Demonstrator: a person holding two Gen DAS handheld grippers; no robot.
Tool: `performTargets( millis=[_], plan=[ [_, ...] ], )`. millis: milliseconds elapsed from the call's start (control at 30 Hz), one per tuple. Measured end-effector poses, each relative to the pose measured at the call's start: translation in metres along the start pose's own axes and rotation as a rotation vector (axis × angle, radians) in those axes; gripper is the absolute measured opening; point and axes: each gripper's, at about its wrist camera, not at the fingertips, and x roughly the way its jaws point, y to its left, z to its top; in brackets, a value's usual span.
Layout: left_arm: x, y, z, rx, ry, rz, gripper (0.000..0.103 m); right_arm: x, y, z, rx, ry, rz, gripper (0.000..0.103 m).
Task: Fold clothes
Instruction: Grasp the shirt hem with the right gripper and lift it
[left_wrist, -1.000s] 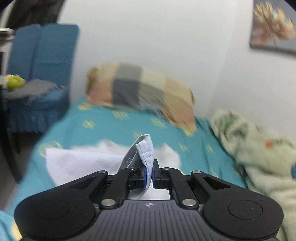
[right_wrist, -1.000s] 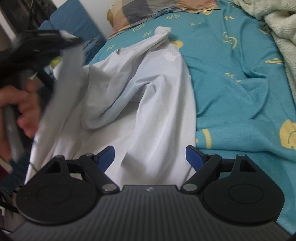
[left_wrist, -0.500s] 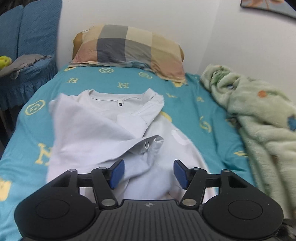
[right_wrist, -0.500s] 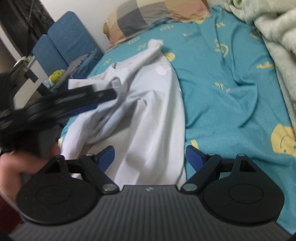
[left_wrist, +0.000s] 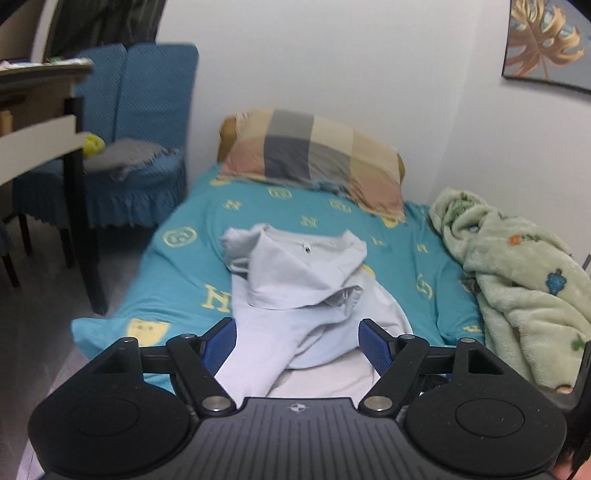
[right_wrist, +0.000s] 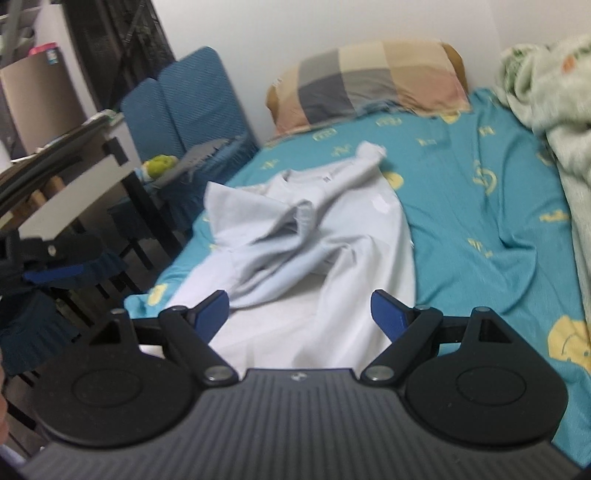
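1. On the teal bedsheet (left_wrist: 280, 206): one pale long-sleeved shirt (left_wrist: 295, 280), lying loose and held by neither gripper.
2. Hidden or unclear: the shirt's hem end is cut off behind the left gripper (left_wrist: 297, 338) body in the left wrist view and behind the right gripper (right_wrist: 301, 308) in the right wrist view. Both views are soft with blur, so the fabric creases read poorly.
3. Orientation: the shirt's long axis runs along the bed, collar (left_wrist: 306, 248) toward the checked pillow (left_wrist: 314, 155), hem toward the cameras.
4. Sleeves: one sleeve cuff (right_wrist: 301, 218) lies folded across the chest; the other sleeve (right_wrist: 364, 155) runs up beside the collar toward the pillow.
5. Left gripper: jaws spread wide, nothing between them, above the shirt's lower part.
6. Right gripper: jaws spread wide, nothing gripped, above the shirt's lower part.
7. Alongside: a green blanket (left_wrist: 517, 280) heaped at the bed's wall side; a blue chair (left_wrist: 136, 147) beside the bed's other side.
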Motion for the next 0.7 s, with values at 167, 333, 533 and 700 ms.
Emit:
performTargets(
  millis=[167,333,533,700],
  plan=[
    [-0.011,0.008,-0.010,-0.034,-0.009,-0.036,0.075,-0.015,0.020,-0.003,-0.066,-0.047,0.050,0.079],
    [-0.015,0.012,-0.008,-0.011,-0.019,-0.063,0.076,-0.009,0.041,0.000,-0.138,-0.088,0.079,0.075],
    [-0.023,0.022,-0.006,-0.004,-0.023,-0.109,0.076,0.044,0.068,0.011,-0.242,-0.098,0.051,0.074],
    [-0.020,0.047,-0.010,-0.063,-0.007,-0.119,0.076,0.093,0.091,0.019,-0.324,-0.100,0.026,0.074]
  ],
)
